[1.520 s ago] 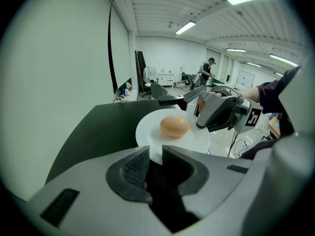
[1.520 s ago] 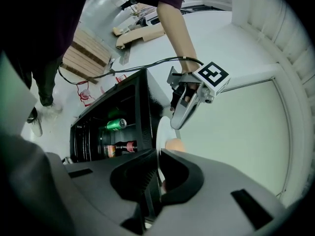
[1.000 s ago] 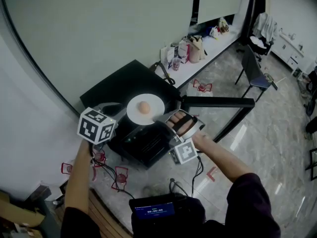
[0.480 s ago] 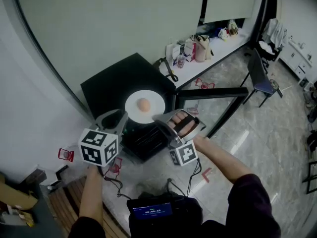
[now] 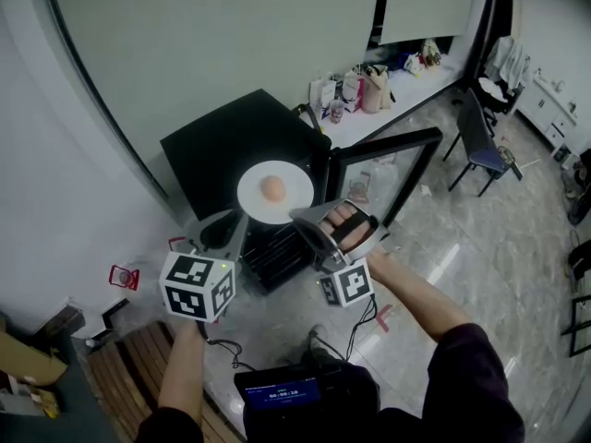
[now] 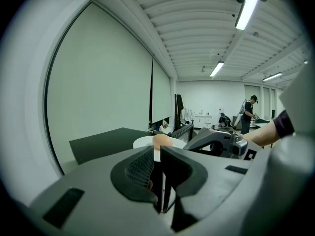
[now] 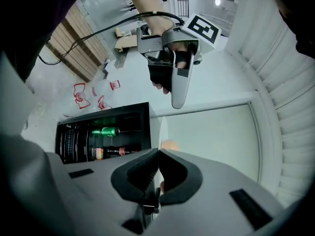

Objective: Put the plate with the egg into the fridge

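A white plate (image 5: 286, 197) with a brown egg (image 5: 271, 187) on it hangs in the air over the front edge of the black mini fridge (image 5: 235, 141). My left gripper (image 5: 235, 221) is shut on the plate's near left rim. My right gripper (image 5: 299, 218) is shut on its near right rim. In the left gripper view the plate (image 6: 143, 142) runs in between the jaws, with the egg (image 6: 162, 139) beyond. The right gripper view shows the plate (image 7: 160, 128) edge-on, the egg (image 7: 170, 145) and the open fridge interior (image 7: 125, 132).
The fridge door (image 5: 392, 160) stands open to the right. A green can (image 7: 106, 131) and bottles (image 7: 103, 151) lie on the shelves. A ledge with bags (image 5: 369, 86) and a chair (image 5: 480, 137) stand behind. Red floor markers (image 5: 124, 277) and cables (image 5: 217, 349) lie near my feet.
Both grippers kept their hold on the plate. The left gripper's cube has drifted down and toward me in the head view, and the plate now sits slightly higher against the fridge top.
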`<state>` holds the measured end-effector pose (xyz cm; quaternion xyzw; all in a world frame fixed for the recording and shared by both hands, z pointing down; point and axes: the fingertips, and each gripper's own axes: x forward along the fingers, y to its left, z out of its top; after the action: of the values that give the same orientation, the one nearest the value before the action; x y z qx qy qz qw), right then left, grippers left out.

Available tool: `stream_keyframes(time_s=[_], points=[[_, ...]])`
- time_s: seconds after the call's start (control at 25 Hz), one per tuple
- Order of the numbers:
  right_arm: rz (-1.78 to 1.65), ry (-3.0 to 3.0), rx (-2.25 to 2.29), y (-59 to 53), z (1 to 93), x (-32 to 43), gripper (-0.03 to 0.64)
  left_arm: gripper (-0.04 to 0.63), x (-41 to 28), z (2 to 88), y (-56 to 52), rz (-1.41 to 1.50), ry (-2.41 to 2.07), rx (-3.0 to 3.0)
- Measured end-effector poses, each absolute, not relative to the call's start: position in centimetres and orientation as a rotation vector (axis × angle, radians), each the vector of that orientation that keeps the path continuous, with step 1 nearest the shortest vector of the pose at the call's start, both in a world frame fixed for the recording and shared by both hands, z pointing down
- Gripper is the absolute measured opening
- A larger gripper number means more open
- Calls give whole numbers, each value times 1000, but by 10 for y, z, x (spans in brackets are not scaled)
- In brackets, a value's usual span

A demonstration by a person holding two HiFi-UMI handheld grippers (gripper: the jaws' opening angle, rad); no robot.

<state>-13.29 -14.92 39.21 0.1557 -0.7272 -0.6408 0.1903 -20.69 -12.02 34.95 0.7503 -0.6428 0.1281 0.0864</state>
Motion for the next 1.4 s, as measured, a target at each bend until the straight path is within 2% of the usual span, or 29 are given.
stream_keyframes(time_s=[0.12,0.56,1.04,1.4], points=[[-1793,-2042,451,-130,387,-132,15,28,-208,351,-100,357,-1932,2232],[-1766,-2011,401,-76,403,-110,15,29,-204,359,-57,245,-1961,2209],[-1693,-2042,306,-101,445,-77,15,28,-188,389,-74,253,-2031,2102],[-1651,-2019,217,-130,523,-40,15,29,-176,428,-88,246,-2092,1963]])
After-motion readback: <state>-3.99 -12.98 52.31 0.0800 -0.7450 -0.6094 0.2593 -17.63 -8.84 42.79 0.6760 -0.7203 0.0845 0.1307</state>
